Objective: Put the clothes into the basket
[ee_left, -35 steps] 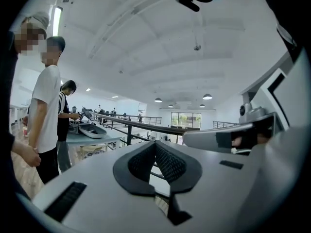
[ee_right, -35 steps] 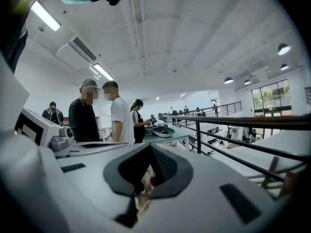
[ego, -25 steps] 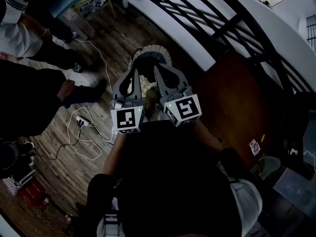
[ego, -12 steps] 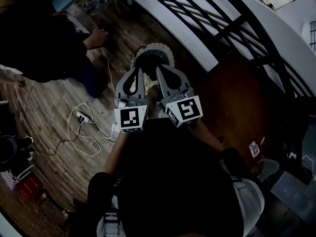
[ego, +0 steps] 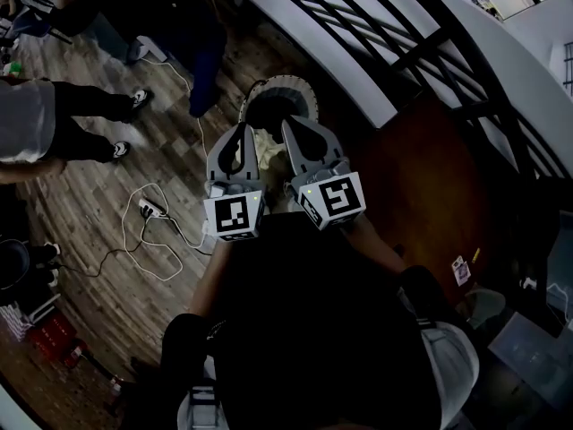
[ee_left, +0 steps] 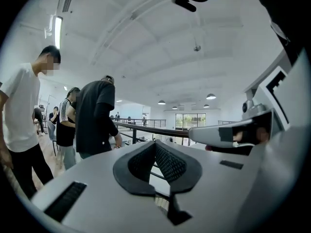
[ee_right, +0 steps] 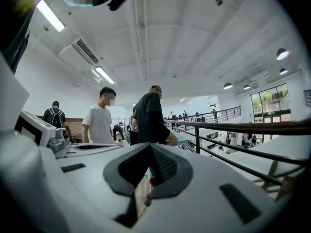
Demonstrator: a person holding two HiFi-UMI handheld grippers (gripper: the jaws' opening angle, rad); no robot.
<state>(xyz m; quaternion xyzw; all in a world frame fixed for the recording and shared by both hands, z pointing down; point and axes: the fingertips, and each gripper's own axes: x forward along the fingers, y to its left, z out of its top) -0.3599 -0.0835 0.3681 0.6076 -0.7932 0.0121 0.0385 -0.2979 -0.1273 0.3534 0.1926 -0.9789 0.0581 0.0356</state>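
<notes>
The wooden plank floor (ego: 89,231) carries everything. A round basket (ego: 277,88) with a ridged rim stands on it just beyond the tips of the left gripper (ego: 242,131) and right gripper (ego: 297,125). Left of the left gripper, a white power strip (ego: 149,210) lies among loops of white cable (ego: 126,229). Farther left, people's shoes (ego: 117,150) rest on the boards. A red crate (ego: 55,348) sits well behind and left.

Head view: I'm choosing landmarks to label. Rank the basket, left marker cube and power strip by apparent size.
1. basket, though partly covered.
2. left marker cube, not far behind; being nearer the camera enlarges it.
3. power strip, clearly smallest.
</notes>
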